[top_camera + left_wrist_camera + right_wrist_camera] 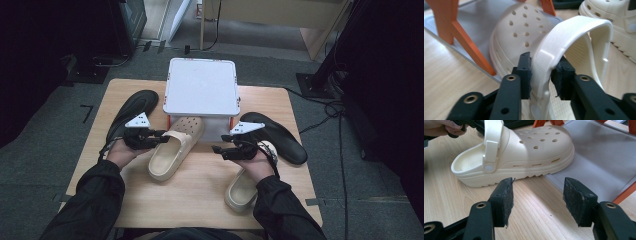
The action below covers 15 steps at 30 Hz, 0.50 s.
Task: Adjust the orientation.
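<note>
1. An orange-legged rack (461, 37) stands just beyond my left gripper (541, 75); black slippers (131, 112) flank us.
2. Its jaws, slightly parted, straddle the cream clog's (524, 37) heel strap (544, 65).
3. My right gripper (537, 195) hangs open, empty.

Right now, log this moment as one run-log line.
left gripper: jaws astride heel strap of cream perforated foam clog, toe under orange-legged grey rack | right gripper: jaws open, empty
</note>
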Tool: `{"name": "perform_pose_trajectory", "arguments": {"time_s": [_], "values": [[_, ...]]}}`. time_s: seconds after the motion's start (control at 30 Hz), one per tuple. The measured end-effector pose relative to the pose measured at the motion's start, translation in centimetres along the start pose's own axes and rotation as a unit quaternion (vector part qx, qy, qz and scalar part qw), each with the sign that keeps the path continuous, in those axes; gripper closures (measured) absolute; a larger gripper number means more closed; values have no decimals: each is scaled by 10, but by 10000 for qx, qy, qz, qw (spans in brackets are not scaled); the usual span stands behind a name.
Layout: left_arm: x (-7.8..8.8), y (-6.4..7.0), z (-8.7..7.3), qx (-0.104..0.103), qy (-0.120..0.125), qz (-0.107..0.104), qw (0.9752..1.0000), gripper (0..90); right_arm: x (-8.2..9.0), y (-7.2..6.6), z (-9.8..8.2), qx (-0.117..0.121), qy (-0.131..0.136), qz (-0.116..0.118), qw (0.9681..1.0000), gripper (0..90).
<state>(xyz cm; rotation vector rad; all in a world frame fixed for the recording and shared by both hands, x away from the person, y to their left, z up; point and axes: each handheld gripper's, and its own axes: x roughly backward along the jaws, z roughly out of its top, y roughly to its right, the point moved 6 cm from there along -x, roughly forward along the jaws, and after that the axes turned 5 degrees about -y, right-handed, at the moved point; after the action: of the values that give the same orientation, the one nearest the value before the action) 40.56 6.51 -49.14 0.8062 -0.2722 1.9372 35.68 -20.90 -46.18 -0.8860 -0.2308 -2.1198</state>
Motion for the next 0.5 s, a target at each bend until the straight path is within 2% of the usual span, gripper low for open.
{"name": "perform_pose_trajectory", "arguments": {"time_s": [0.17,0.2,0.27,0.3,0.37,0.4,0.47,0.5], "values": [[8,0,-8,72,-129,-88,9999,588,0,-1,1,23,21,0,10000,422],[12,-1,-11,45,-101,-64,9999,582,0,-1,1,40,24,11,10000,421],[24,-3,-16,107,-12,-156,9998,581,1,-1,2,22,46,24,10000,421],[29,-5,-18,112,31,-120,9999,583,0,-1,3,14,48,31,10000,421],[34,-7,-20,141,111,-155,9997,596,0,-1,3,20,55,25,10000,422],[39,-10,-22,207,178,-189,9995,638,-1,-1,4,18,66,38,10000,422],[39,-13,-28,261,124,-220,9993,679,-2,-2,5,30,50,41,10000,423],[38,-14,-31,282,81,-303,9991,707,-3,-2,6,49,48,37,10000,423]]}}
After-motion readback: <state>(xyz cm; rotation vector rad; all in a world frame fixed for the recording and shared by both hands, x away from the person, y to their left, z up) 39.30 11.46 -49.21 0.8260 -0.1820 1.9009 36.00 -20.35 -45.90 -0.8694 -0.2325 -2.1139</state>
